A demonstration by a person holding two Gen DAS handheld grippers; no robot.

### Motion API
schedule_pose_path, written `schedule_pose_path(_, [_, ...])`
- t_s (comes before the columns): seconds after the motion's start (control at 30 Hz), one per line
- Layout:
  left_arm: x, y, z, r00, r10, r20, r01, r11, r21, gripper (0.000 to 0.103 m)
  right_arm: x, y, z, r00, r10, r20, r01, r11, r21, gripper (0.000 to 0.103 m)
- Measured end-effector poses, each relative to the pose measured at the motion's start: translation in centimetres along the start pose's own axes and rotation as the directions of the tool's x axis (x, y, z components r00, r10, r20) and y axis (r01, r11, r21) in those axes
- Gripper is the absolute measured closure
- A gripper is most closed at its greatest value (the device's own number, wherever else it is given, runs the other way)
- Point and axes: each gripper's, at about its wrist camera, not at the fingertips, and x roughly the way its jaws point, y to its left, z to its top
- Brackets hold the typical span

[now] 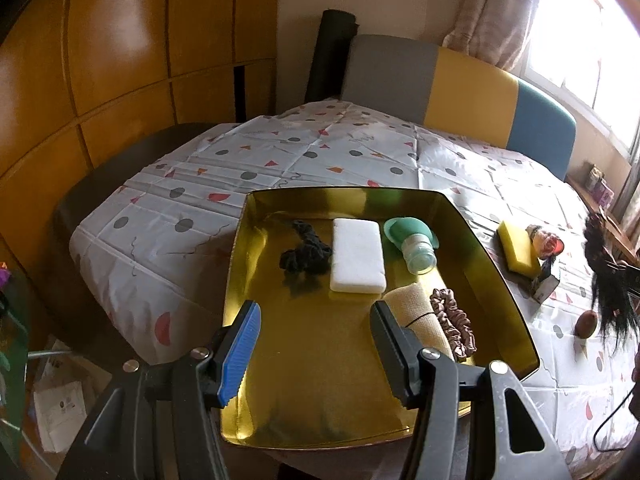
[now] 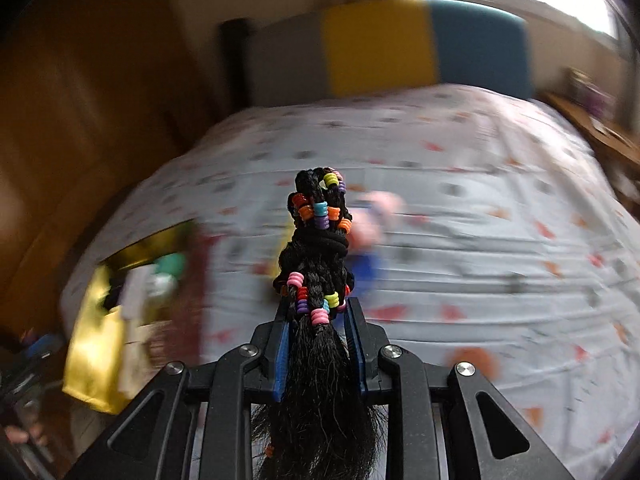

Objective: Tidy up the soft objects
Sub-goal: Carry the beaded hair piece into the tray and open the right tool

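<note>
While the left gripper is held wide over the gold metal tray, a limp black braided hairpiece with coloured beads is clamped by the right gripper; light and floppy, it is best gripped at the beaded knot.

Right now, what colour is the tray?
Shiny gold. The tray shows best in the left wrist view; in the right wrist view it is blurred.

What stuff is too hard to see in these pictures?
- Right wrist view: the gold tray and its contents are motion-blurred.
- Right wrist view: a pink-and-blue thing is blurred, half hidden behind the beaded braid.
- Left wrist view: the doll is too small; the beige roll is partly behind the left fingers.
</note>
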Motion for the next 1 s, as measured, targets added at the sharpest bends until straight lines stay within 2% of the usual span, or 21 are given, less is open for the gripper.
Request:
schedule_pose_path(0.17, [-0.1, 1.6, 0.2, 1.0, 0.013, 0.008, -0.013, 0.999, -0.044, 0.045, 2.4, 9.2, -0.4, 0.983, 0.17, -0.067, -0.176, 0.978, -0.115, 0.078])
schedule_pose_path(0.37, [-0.3, 4.2, 0.2, 0.999, 0.043, 0.014, -0.041, 0.994, -0.097, 0.045, 6.1, 19.4, -2.8, 0.931, 0.306, -0.2, -0.344, 0.919, -0.194, 0.078])
schedule_pose_path(0.57, [-0.1, 6.1, -0.3, 0.998, 0.067, 0.001, -0.066, 0.989, -0.133, 0.046, 11.3, 25.1, -6.5, 0.909, 0.27, -0.317, -0.357, 0.896, -0.264, 0.077])
schedule_pose_path(0.63, [0.0, 6.4, -0.4, 0.998, 0.07, -0.005, -0.07, 0.988, -0.14, 0.046, 12.9, 25.8, -7.6, 0.92, 0.206, -0.334, -0.313, 0.899, -0.306, 0.074])
schedule_pose_path(0.7, [0.1, 6.6, -0.5, 0.998, 0.07, -0.009, -0.071, 0.987, -0.143, 0.046, 14.2, 25.8, -8.2, 0.925, 0.162, -0.343, -0.279, 0.904, -0.325, 0.073])
schedule_pose_path(0.73, [0.2, 6.6, -0.5, 0.998, 0.07, -0.009, -0.07, 0.988, -0.141, 0.046, 14.6, 25.7, -8.6, 0.92, 0.16, -0.358, -0.282, 0.904, -0.322, 0.072])
schedule_pose_path(0.8, [0.3, 6.5, -0.6, 0.998, 0.067, -0.012, -0.069, 0.988, -0.136, 0.046, 15.0, 25.5, -9.0, 0.912, 0.161, -0.377, -0.291, 0.902, -0.32, 0.058])
schedule_pose_path(0.87, [0.3, 6.2, -0.6, 0.998, 0.062, -0.014, -0.064, 0.989, -0.133, 0.046, 14.9, 25.0, -9.1, 0.924, 0.136, -0.357, -0.262, 0.906, -0.331, 0.054])
schedule_pose_path(1.0, [0.2, 5.7, -0.6, 0.998, 0.06, -0.009, -0.061, 0.991, -0.117, 0.046, 14.5, 24.3, -8.7, 0.92, 0.164, -0.356, -0.273, 0.919, -0.283, 0.05])
